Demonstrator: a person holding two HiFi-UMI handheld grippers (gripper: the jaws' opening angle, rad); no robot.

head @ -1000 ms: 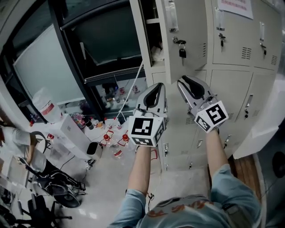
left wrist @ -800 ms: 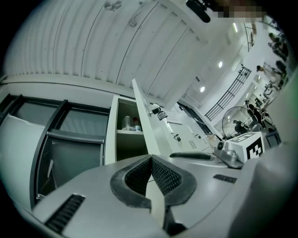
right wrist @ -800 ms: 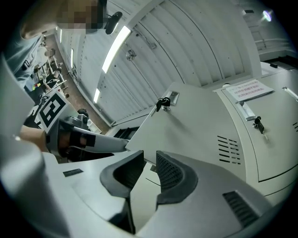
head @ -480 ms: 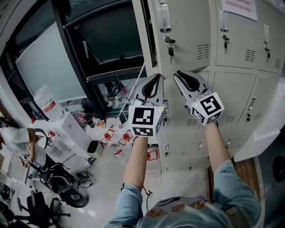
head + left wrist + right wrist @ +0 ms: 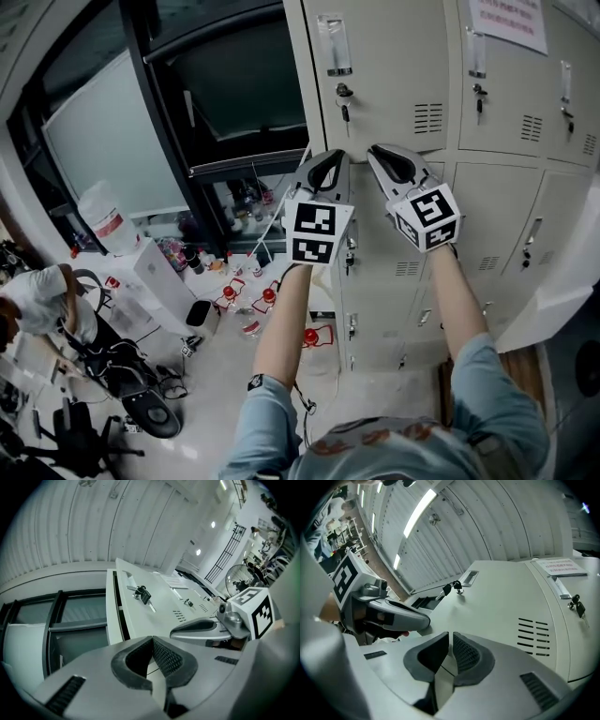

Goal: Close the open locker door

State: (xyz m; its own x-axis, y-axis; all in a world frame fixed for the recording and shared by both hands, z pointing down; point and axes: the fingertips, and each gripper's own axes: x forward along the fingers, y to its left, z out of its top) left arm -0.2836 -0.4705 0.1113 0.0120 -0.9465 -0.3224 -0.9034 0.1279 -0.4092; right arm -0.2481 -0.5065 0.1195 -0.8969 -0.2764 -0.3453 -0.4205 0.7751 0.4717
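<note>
Head view: locker door [image 5: 394, 75] ahead is judged nearly closed, a final push left. Left hand-held gripper [image 5: 328, 157] is shut, empty; right hand-held gripper [image 5: 382, 152] is closing, empty.

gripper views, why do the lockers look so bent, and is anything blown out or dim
Left gripper view: the fisheye lens bows the locker door and rings the frame in black, and the ceiling lights blow out. Right gripper view: same bowing, and a light strip glares. Head view: dimmer, with a milder curve; the lockers look sharp.
</note>
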